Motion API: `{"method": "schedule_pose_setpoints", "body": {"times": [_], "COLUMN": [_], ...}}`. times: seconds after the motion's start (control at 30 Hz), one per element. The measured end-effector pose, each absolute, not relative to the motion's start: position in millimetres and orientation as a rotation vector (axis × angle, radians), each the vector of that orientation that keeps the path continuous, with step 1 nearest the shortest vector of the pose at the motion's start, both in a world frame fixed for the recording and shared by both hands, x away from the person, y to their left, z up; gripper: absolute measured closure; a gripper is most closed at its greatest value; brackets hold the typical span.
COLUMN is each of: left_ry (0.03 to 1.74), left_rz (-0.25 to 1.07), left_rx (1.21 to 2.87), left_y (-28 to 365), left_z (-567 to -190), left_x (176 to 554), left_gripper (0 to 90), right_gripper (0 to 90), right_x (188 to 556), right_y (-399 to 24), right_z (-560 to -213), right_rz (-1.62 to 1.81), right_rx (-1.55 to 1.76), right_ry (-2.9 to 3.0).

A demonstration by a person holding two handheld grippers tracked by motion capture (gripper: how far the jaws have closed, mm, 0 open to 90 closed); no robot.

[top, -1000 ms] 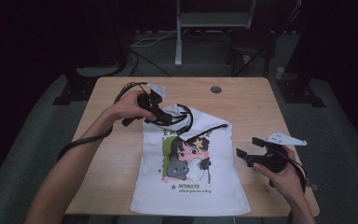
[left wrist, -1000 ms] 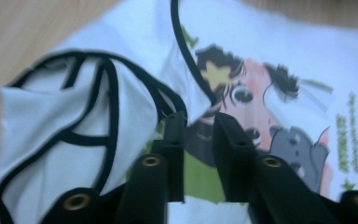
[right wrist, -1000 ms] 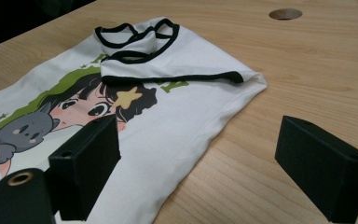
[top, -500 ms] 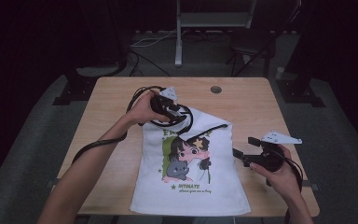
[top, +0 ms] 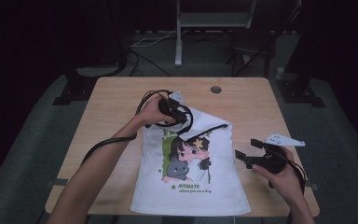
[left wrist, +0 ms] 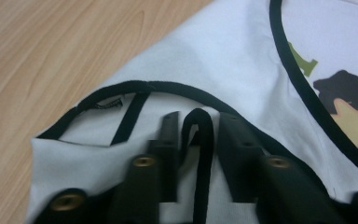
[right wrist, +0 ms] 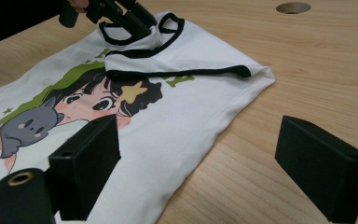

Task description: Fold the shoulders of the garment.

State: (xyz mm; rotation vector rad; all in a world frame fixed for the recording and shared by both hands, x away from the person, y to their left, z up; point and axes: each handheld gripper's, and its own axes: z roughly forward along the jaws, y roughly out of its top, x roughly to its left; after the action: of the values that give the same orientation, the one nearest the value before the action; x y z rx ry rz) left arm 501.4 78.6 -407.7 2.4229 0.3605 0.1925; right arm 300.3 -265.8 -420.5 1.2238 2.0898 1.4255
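A white T-shirt (top: 191, 172) with a cartoon girl print and black trim lies on the wooden table (top: 112, 107), its top part folded over. My left gripper (top: 179, 114) is down on the shirt's collar at the upper left. In the left gripper view its jaws (left wrist: 196, 126) have just been closing, and a raised fold of the black collar trim (left wrist: 200, 140) is pinched between them. My right gripper (top: 240, 156) hovers open just off the shirt's right edge. In the right gripper view its jaws (right wrist: 198, 149) stand wide apart with nothing between them, and the left gripper (right wrist: 135, 21) lifts the collar farther off.
A round cable hole (top: 216, 89) sits in the table's far middle. The left gripper's black cable (top: 107, 142) trails across the table's left side. A metal stand (top: 179, 46) and dark equipment stand on the floor behind the table.
My left gripper has moved right and down onto the shirt's collar, and its jaws have closed around the trim. The right gripper has stayed in place.
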Motion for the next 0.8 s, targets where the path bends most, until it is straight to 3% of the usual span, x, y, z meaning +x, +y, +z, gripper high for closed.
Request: {"method": "schedule_pose_setpoints", "body": {"times": [0.07,0.13,0.5,0.8], "left_ry": [0.369,0.365,0.152,0.003], "left_rz": [0.180,0.175,0.239,0.229], "left_rx": [2.416,2.413,2.378,2.432], "left_y": [80.5,83.1,114.9,131.2], "left_z": [-406.5,-402.9,-364.2,-364.7], "left_x": [500.8,498.8,465.5,436.9], "left_gripper": [84.7,86.2,86.7,86.2], "right_gripper": [13.5,13.5,13.5,13.5], "right_x": [300.0,299.7,294.3,296.6], "right_y": [-265.8,-265.9,-269.3,-264.3], "right_z": [-420.3,-420.0,-420.0,-420.3], "right_rz": [1.426,1.428,1.435,1.431], "right_rx": [1.220,1.218,1.221,1.211], "right_ry": [2.089,2.086,2.078,2.094]}}
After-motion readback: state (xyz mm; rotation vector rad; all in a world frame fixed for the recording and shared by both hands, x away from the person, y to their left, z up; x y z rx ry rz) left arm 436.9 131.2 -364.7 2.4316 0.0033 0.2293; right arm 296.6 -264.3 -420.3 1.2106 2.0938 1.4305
